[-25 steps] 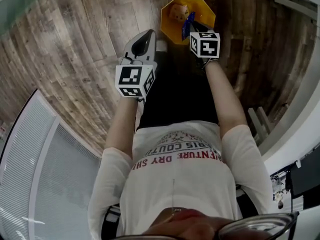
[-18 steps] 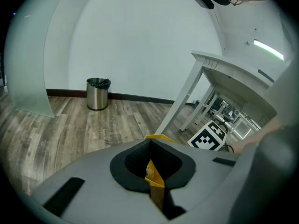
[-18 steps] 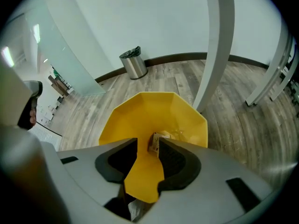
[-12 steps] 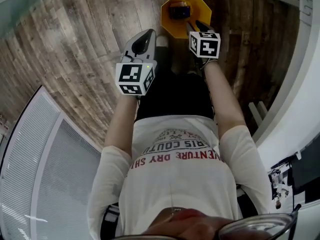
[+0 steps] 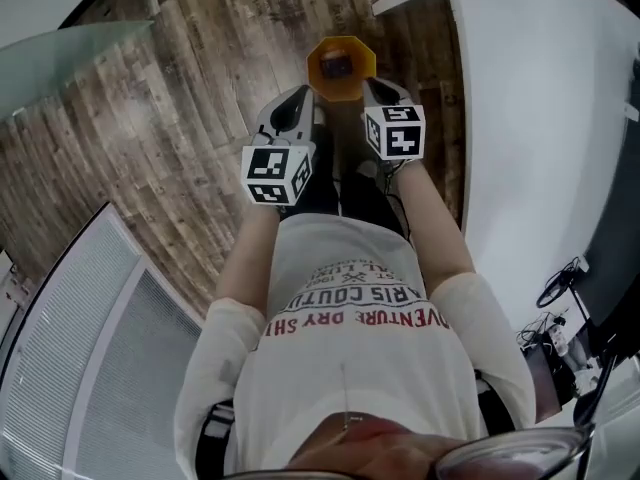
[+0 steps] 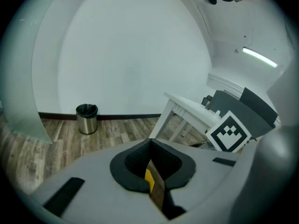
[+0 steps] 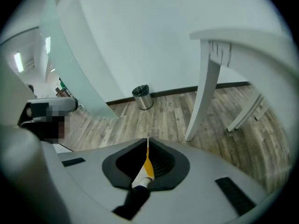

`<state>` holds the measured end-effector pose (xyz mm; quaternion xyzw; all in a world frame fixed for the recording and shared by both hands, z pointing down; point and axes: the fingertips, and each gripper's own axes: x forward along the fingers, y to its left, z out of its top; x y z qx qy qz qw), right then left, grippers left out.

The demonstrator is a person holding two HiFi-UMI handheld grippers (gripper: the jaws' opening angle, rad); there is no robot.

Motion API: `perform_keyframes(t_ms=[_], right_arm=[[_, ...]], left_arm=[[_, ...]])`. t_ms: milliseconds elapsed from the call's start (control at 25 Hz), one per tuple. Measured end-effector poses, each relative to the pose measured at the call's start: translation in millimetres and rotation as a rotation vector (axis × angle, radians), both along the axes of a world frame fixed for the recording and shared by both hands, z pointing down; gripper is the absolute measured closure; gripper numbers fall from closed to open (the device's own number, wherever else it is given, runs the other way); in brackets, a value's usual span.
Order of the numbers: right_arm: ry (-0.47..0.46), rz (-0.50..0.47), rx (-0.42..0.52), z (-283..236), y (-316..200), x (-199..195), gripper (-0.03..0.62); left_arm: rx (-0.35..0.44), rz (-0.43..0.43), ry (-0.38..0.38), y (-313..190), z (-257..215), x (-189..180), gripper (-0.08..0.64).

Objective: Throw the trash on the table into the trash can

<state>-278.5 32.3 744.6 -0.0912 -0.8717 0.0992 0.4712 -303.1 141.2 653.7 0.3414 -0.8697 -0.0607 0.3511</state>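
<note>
The orange trash can (image 5: 341, 67) stands on the wood floor, far below both grippers, with a dark piece of trash (image 5: 338, 65) lying inside. In the head view my left gripper (image 5: 292, 106) hangs left of the can and my right gripper (image 5: 384, 92) right of it, both held high in front of the person. The left gripper (image 6: 150, 143) is shut with nothing in it. The right gripper (image 7: 147, 141) has just been closing and is shut, with nothing between its jaws. A sliver of the orange can shows through each jaw slit.
A white table (image 5: 540, 118) fills the right of the head view, and its leg (image 7: 203, 97) stands close ahead in the right gripper view. A small steel bin (image 6: 87, 118) stands by the far wall. A frosted glass panel (image 5: 60, 53) is at the left.
Both grippers have risen well above the can, which now looks smaller. The blue wrapper that the right gripper held a second ago dropped into the can; its jaws opened, then shut.
</note>
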Motion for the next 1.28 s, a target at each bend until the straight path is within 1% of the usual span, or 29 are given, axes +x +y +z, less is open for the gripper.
perform_keyframes(t_ms=[120, 200, 360, 480, 560, 640, 760, 920, 1040, 1280], right_arm=[[-0.084, 0.026, 0.008, -79.5, -4.8, -2.2, 0.561], [-0.157, 0.059, 0.014, -131.1, -8.5, -3.6, 0.561], [-0.329, 0.167, 0.052, -224.2, -36.7, -11.2, 0.565], [-0.436, 0.241, 0.093, -286.6, -66.7, 6.4, 0.566], [-0.489, 0.293, 0.127, -321.1, -90.5, 27.1, 0.566], [-0.54, 0.375, 0.176, -351.2, -120.7, 52.1, 0.566], [-0.613, 0.546, 0.268, -389.4, -174.6, 100.4, 0.566], [-0.65, 0.698, 0.351, -413.7, -223.8, 184.1, 0.566], [-0.65, 0.799, 0.405, -417.9, -254.2, 255.4, 0.566], [-0.6, 1.031, 0.512, -408.6, -294.6, 410.6, 0.566]], left_arm=[[0.018, 0.035, -0.046, -12.3, -62.4, -4.1, 0.537], [0.037, 0.071, -0.088, -22.3, -103.5, -7.9, 0.537], [0.11, 0.19, -0.194, -62.1, -183.5, -23.2, 0.537], [0.192, 0.273, -0.258, -102.0, -246.4, -15.2, 0.537], [0.226, 0.337, -0.313, -132.3, -280.1, -2.3, 0.537], [0.252, 0.419, -0.366, -167.5, -306.4, 15.3, 0.537], [0.31, 0.587, -0.412, -230.1, -334.8, 56.1, 0.537], [0.352, 0.779, -0.445, -291.3, -348.4, 136.4, 0.537], [0.386, 0.897, -0.459, -330.7, -351.2, 202.7, 0.537], [0.478, 1.11, -0.429, -388.6, -348.5, 342.5, 0.537]])
